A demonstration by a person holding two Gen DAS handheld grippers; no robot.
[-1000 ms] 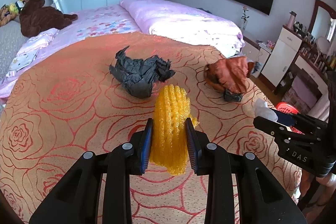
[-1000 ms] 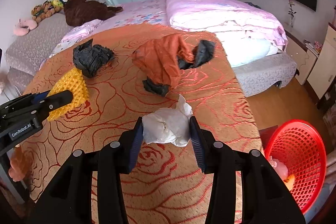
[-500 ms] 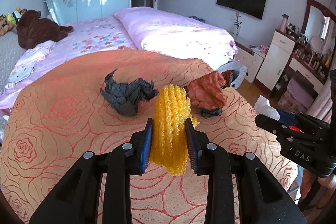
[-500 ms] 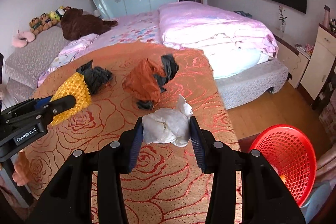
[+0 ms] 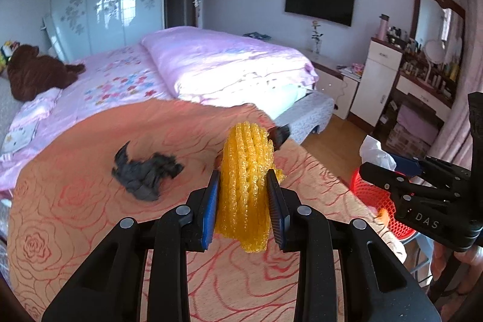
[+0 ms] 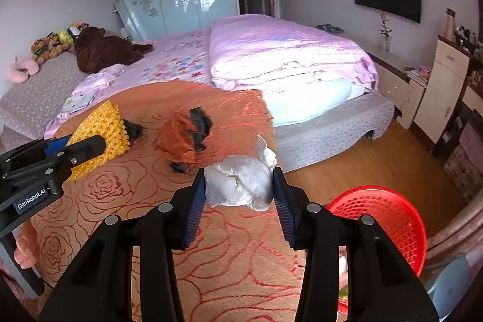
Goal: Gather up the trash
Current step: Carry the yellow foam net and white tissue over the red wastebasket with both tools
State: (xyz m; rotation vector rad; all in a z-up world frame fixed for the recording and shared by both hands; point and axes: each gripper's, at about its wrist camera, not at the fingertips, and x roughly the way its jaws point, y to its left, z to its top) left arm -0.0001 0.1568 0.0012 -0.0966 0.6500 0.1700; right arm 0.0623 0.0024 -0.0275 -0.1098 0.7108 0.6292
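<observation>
Since both bits are looking featherlight and squishy, the left gripper (image 5: 243, 198) is pinching the yellow foam net (image 5: 245, 171) mid-body while the right gripper (image 6: 239, 195) is squeezing the crumpled tissue (image 6: 240, 184), both hanging just left of the red basket (image 6: 383, 227).

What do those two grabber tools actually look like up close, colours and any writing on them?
Both are matte black plastic frames, each forking into two angular arms studded with round silver screw heads. The left gripper and right gripper have jaws lined with ribbed blue pads. Seen from the side, one body carries white "DAS" lettering, the other a small "GenRobot.AI" label. No cables are visible.
</observation>
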